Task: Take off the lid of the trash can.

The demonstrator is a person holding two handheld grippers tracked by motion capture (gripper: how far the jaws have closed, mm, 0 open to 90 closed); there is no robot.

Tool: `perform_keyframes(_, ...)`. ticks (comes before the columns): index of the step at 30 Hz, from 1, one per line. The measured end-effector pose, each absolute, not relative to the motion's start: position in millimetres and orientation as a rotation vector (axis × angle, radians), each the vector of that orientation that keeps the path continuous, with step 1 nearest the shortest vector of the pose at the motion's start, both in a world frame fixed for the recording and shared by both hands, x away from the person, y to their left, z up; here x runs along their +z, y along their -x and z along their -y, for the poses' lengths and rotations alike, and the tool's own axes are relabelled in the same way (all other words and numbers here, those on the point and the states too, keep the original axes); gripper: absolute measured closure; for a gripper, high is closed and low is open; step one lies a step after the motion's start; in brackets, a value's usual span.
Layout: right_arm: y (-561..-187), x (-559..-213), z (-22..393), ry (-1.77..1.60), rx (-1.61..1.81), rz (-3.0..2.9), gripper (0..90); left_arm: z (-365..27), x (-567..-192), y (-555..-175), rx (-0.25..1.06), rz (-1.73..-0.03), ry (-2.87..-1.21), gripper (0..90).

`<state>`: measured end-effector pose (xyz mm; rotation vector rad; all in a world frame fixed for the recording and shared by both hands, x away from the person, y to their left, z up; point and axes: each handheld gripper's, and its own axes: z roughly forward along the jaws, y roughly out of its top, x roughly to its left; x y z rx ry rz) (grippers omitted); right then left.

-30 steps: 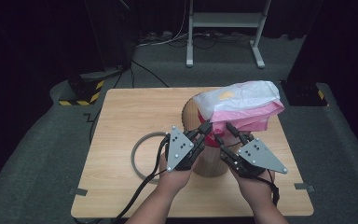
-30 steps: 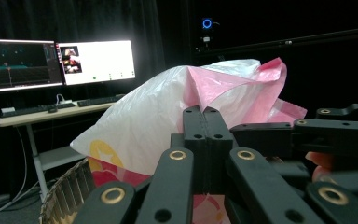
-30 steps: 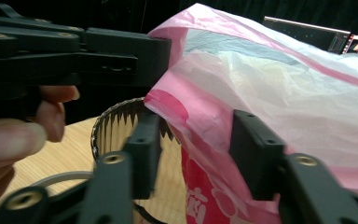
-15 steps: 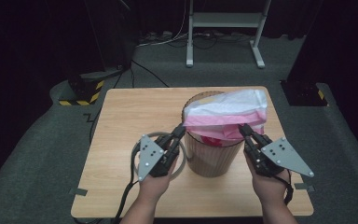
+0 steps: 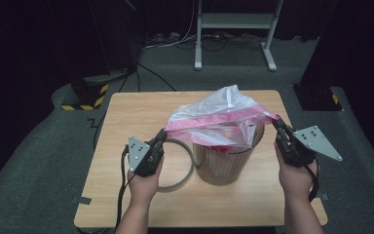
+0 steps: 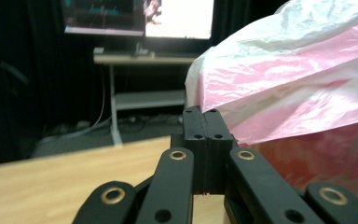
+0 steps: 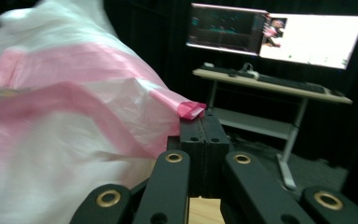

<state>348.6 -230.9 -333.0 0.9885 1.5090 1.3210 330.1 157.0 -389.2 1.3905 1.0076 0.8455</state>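
A dark room with black curtains, a white metal stand on the grey carpet and lit monitors on a desk surrounds the light wooden table [image 5: 126, 122] on which the work stands. At the left of the high view, the left tongs [image 5: 161, 135] are pressed together on the near-left corner of the translucent white plastic bag with a pink drawstring band [image 5: 224, 114]; in the left gripper view the black jaws meet flat, with the pink-banded film running off to their right. Under that hand a grey ring-shaped hoop [image 5: 185, 170] lies flat on the table, just beside the round ribbed brown wastebasket [image 5: 224, 163], which stands upright near the middle of the table with the bag's body hanging inside it. At the right, the right tongs [image 5: 276, 123] are likewise closed, pinching a folded pink tip of the band, plain in the right gripper view; their jaws have just been closing on that corner. The relation that matters is this: the bag's mouth is stretched long across the table from one tongs to the other, its band lying above the basket's rim and a little wider than it. Both hands are equally near, one at each side, so the likely next move is to draw the band down and outward over the rim evenly.
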Motion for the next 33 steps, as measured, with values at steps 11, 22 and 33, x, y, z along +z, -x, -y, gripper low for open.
perform_keyframes(11,-359,-348,234,-1.023,1.319,-1.555,80.3,-131,-403,-323,0.746,-0.929,-1.502,89.8)
perform_keyframes(22,-318,-350,223,-0.970,1.339,-1.560,68.9,-104,-403,-296,0.686,-0.811,-1.546,89.7)
perform_keyframes(33,-322,-371,217,-1.010,1.264,-1.596,72.7,-93,-406,-293,0.653,-0.760,-1.556,89.7)
